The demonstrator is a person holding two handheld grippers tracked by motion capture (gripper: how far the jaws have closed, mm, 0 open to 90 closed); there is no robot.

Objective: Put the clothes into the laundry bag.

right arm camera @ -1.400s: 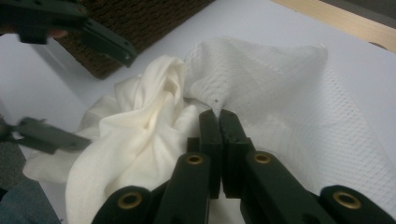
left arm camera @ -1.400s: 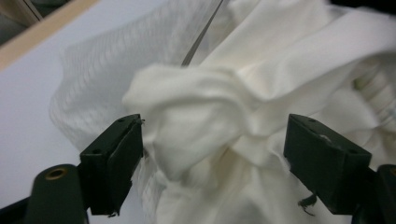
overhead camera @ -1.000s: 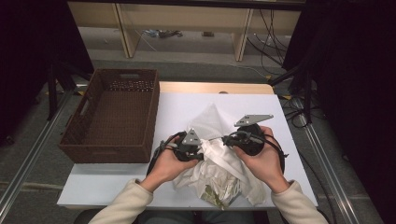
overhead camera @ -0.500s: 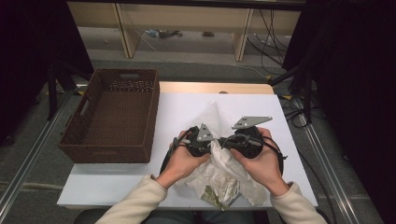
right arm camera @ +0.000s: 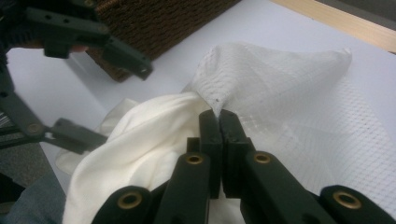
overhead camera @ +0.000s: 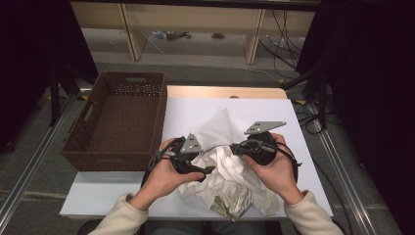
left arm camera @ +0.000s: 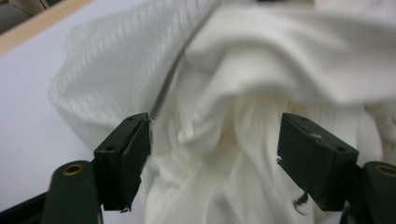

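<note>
White cloth garment (overhead camera: 235, 171) lying soft and matt beside a see-through mesh bag (overhead camera: 220, 128) (fine netting); woven wicker basket (overhead camera: 117, 122) looking rough; table (overhead camera: 195, 107) showing smooth matt white.

A crumpled white cloth (overhead camera: 230, 166) lies on the white tabletop (overhead camera: 195, 110), right of a brown wicker basket (overhead camera: 117, 122) at its left edge.

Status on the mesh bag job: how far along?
Done: white garment partly inside the mesh laundry bag.
In hand: right gripper clamps the bag's edge; left gripper has just been opening, cloth loose between its fingers.
Left: garment's lower part lies outside; wicker basket holds nothing.
</note>
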